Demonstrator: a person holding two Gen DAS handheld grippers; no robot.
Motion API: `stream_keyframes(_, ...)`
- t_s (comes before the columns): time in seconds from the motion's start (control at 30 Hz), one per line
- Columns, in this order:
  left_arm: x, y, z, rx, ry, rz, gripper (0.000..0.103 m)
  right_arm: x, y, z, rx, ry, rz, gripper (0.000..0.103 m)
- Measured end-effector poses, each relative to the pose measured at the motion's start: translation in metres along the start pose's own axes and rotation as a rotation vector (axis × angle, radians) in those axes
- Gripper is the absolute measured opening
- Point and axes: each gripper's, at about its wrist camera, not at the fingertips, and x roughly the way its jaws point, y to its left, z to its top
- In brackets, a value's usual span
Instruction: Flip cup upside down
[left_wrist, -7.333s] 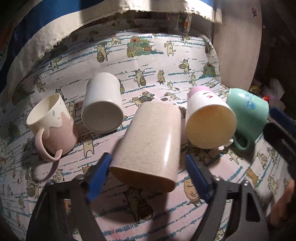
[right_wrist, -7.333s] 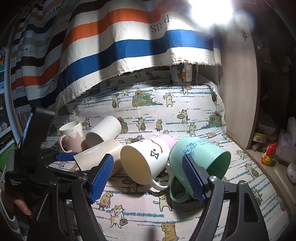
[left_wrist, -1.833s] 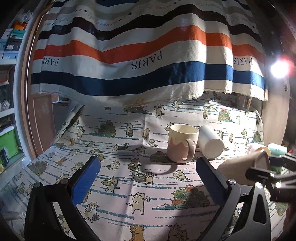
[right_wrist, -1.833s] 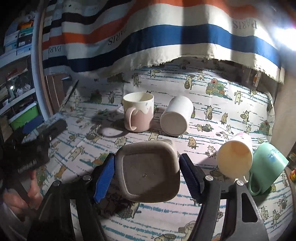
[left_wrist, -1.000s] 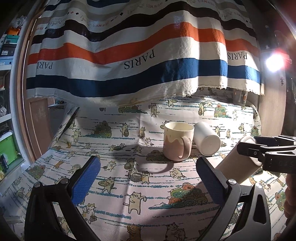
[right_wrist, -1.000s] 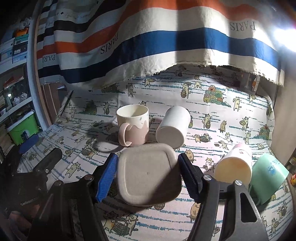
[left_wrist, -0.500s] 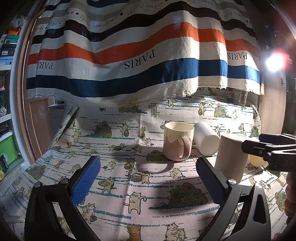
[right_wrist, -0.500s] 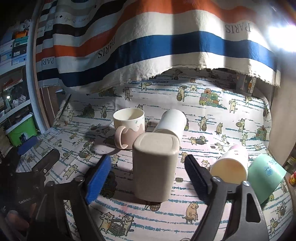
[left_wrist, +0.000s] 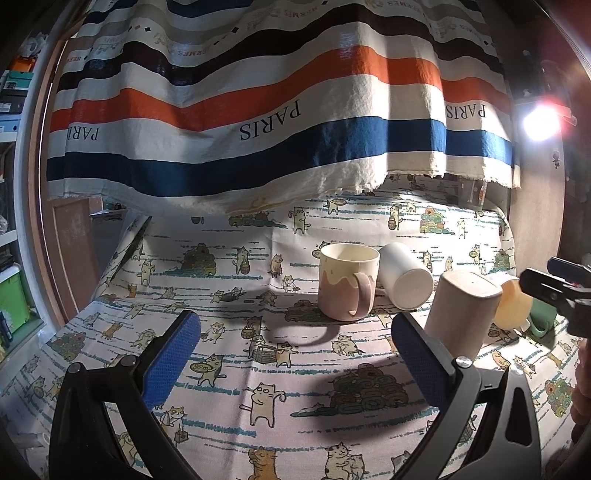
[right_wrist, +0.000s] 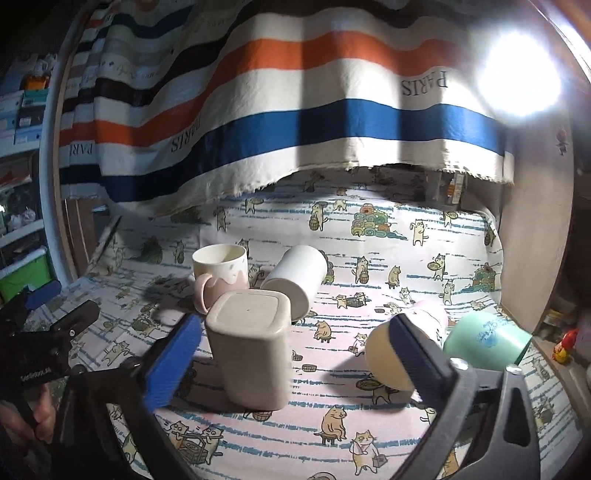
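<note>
Between the right gripper's (right_wrist: 291, 363) spread fingers: the beige cup (right_wrist: 251, 343), base up on the cat-print cloth (right_wrist: 369, 435).

Nearest, both blue pads stand clear of the cup's walls, so the right gripper holds nothing, and the cup (squarish, mouth down) stands on its rim, slightly nearer the left-hand pad. The left gripper (left_wrist: 295, 360) is likewise splayed and empty, with the cup just beyond its right-hand finger. Past the fingers, a pink mug (right_wrist: 219, 275) stands upright beside a white cup (right_wrist: 295, 282) lying on its side; a cream cup (right_wrist: 391, 354) and green mug (right_wrist: 484, 345) lie behind the right-hand pad. The flip looks done. The risk, I judge, is a pad clipping the cup on withdrawal and toppling it on the soft cloth.
</note>
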Motion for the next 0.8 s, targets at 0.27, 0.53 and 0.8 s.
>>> stream_keyframes(0.27, -0.003, -0.007, -0.001, 0.011, -0.001, -0.010, 0.103, -0.006, -0.005, -0.016, -0.014, -0.030, 0.011, 0.103)
stream_keyframes(0.53, -0.006, -0.031, -0.002, 0.038, 0.008, -0.083, 0.103, -0.005, -0.014, -0.024, 0.019, -0.029, 0.014, 0.103)
stream_keyframes(0.8, -0.003, -0.033, -0.001, 0.024, 0.021, -0.092, 0.103, -0.010, -0.003, -0.025, -0.027, -0.046, 0.004, 0.103)
